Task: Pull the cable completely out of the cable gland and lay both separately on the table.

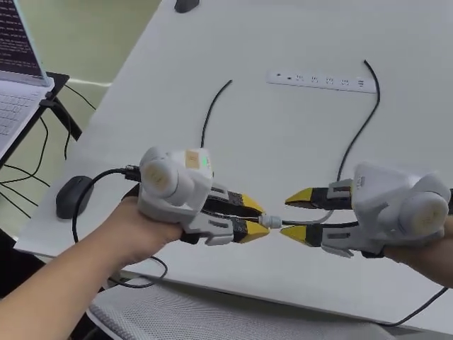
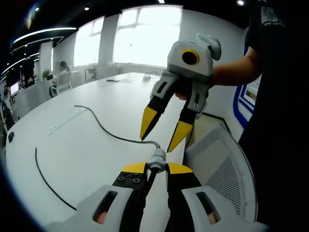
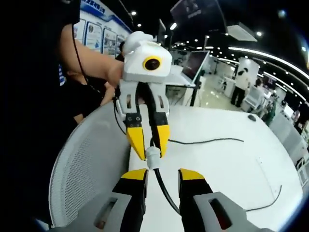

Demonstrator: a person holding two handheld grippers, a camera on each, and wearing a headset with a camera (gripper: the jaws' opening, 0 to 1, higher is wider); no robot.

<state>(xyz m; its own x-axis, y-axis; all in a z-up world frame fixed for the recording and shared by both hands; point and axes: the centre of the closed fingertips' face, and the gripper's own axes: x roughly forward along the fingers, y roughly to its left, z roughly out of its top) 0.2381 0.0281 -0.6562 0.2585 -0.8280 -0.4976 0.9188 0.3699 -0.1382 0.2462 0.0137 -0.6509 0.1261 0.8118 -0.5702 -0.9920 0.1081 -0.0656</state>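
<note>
Lying around: a big white table (image 1: 283,142), a grey mesh chair (image 1: 212,312) at its near edge, a laptop (image 1: 14,71) off to the left, a white power strip (image 1: 322,80) far back, and a dark mouse (image 1: 73,196) by the left edge.
In the gap between the grippers: the cable gland (image 1: 270,221) and a short bit of cable (image 1: 361,127).
Left gripper (image 1: 260,220): the left hand (image 1: 134,230) holds it over the near table edge, pointing right. Its yellow tips squeeze the small white cable gland.
Right gripper (image 1: 291,215): the right hand (image 1: 432,258) holds it pointing left, tip to tip with the other. Its jaws are spread wide, one above the cable and one below, gripping nothing.
Cable: black. It comes out of the gland, passes between the right jaws, then curves away toward the power strip.
Cable gland: up in the air, with the cable in it.
Left gripper view: the cable bends out of the gland's front and runs off over the table.
Right gripper view: the cable drops down between this gripper's own jaws, with the chair mesh to the left.
</note>
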